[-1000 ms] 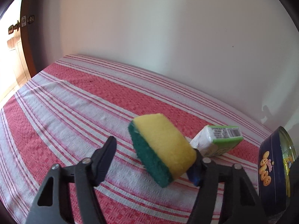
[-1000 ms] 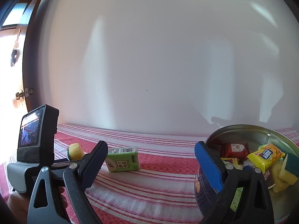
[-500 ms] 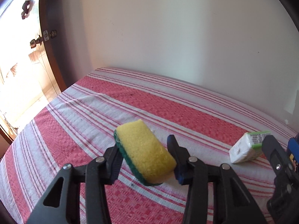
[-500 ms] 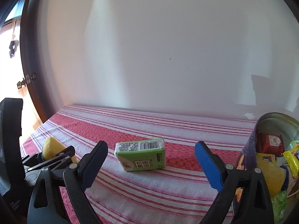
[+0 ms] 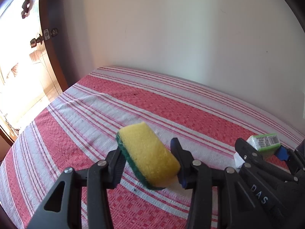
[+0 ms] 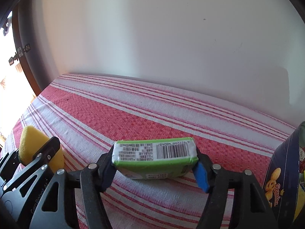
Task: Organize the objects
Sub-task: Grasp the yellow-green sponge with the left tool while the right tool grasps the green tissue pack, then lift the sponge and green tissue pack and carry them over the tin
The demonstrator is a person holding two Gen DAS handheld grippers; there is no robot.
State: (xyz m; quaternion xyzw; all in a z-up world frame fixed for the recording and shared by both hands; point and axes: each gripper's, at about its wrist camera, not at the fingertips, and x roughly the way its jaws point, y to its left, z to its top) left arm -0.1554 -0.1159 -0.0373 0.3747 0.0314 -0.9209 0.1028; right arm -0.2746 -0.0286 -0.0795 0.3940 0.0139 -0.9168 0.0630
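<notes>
A yellow sponge (image 5: 144,143) with a green scouring side is clamped across its width by my left gripper (image 5: 147,159), tilted and held just above the striped cloth. A green and white tissue pack (image 6: 154,149) with a barcode lies lengthwise between the fingers of my right gripper (image 6: 154,164). Those jaws are closing, and both pads touch the ends of the pack. In the left wrist view the pack (image 5: 264,143) sits at the right, between the right gripper's fingers (image 5: 242,147). The right wrist view has the sponge (image 6: 28,143) at its far left.
A red and white striped cloth (image 5: 133,99) covers the surface up to a white wall. A dark blue cookie tin (image 6: 282,171) stands at the right edge, with packets partly visible inside. A dark wooden door (image 5: 47,57) with a knob is on the left.
The right gripper came down and forward over the green pack and narrowed its jaws onto its ends. The left gripper closed on the sponge and swung its view left, toward the door.
</notes>
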